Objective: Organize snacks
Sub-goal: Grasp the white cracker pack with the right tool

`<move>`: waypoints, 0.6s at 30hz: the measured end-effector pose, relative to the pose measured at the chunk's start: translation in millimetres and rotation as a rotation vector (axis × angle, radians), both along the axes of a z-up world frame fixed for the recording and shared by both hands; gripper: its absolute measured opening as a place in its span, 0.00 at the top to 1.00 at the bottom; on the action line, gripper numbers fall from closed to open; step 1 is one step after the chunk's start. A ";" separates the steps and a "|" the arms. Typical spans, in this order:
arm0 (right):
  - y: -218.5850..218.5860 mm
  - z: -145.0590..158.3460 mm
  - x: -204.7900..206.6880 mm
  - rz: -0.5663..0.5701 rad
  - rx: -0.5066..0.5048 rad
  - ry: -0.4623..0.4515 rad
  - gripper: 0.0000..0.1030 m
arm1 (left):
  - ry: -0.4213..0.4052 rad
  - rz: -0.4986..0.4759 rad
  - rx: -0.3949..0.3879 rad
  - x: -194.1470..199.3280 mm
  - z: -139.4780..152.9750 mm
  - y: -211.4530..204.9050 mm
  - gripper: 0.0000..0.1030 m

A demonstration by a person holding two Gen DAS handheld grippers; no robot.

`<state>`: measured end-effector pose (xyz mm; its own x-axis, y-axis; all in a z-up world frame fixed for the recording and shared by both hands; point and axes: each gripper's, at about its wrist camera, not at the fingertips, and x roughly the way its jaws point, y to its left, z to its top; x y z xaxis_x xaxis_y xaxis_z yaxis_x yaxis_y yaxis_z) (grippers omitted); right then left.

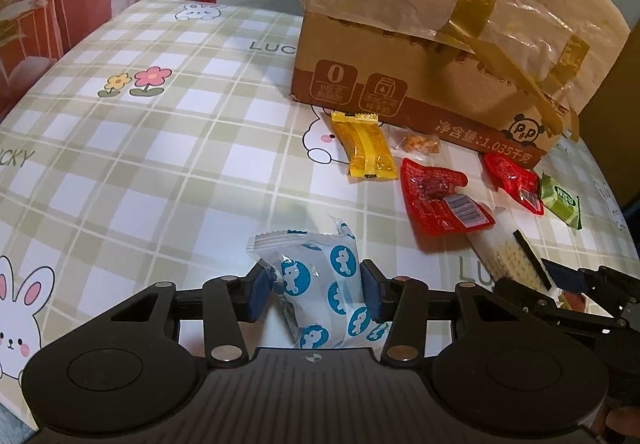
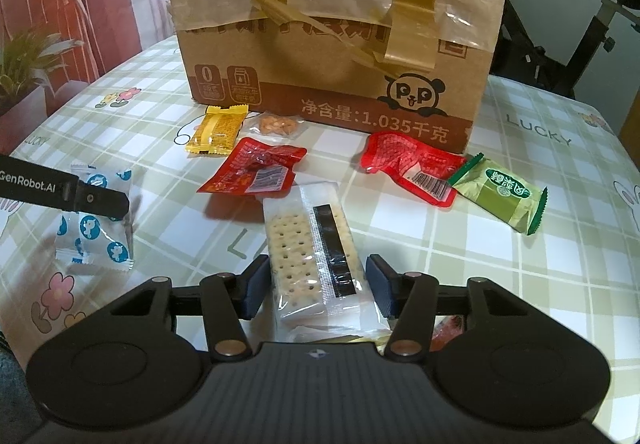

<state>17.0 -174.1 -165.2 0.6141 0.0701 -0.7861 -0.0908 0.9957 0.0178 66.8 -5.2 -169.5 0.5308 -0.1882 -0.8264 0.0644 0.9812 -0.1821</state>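
Observation:
My left gripper [image 1: 316,292] is shut on a white packet with blue round prints [image 1: 316,276], its pads pressing both sides; the packet stands tilted just above the checked tablecloth [image 1: 160,164]. In the right wrist view one of the left gripper's fingers [image 2: 92,198] crosses that same packet [image 2: 96,232]. My right gripper [image 2: 318,284] is shut on a clear packet of square crackers with a black strip [image 2: 308,244], which points away towards the cardboard box [image 2: 332,44]. The box's taped flaps are down.
Loose snacks lie in front of the box: a yellow packet [image 2: 218,130], a small clear bag of nuts [image 2: 278,124], two red packets [image 2: 256,172] [image 2: 412,164] and a green one [image 2: 504,196]. A chair and a potted plant stand at the left, an exercise bike behind on the right.

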 end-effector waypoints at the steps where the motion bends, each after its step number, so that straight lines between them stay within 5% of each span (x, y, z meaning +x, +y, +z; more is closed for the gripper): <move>1: -0.2 0.0 -0.5 0.000 -0.002 -0.001 0.47 | 0.000 0.005 -0.006 -0.2 -0.4 1.0 0.51; 18: 2.9 -2.0 -0.6 0.012 -0.030 -0.013 0.47 | -0.022 -0.011 0.008 1.3 -1.3 -1.6 0.52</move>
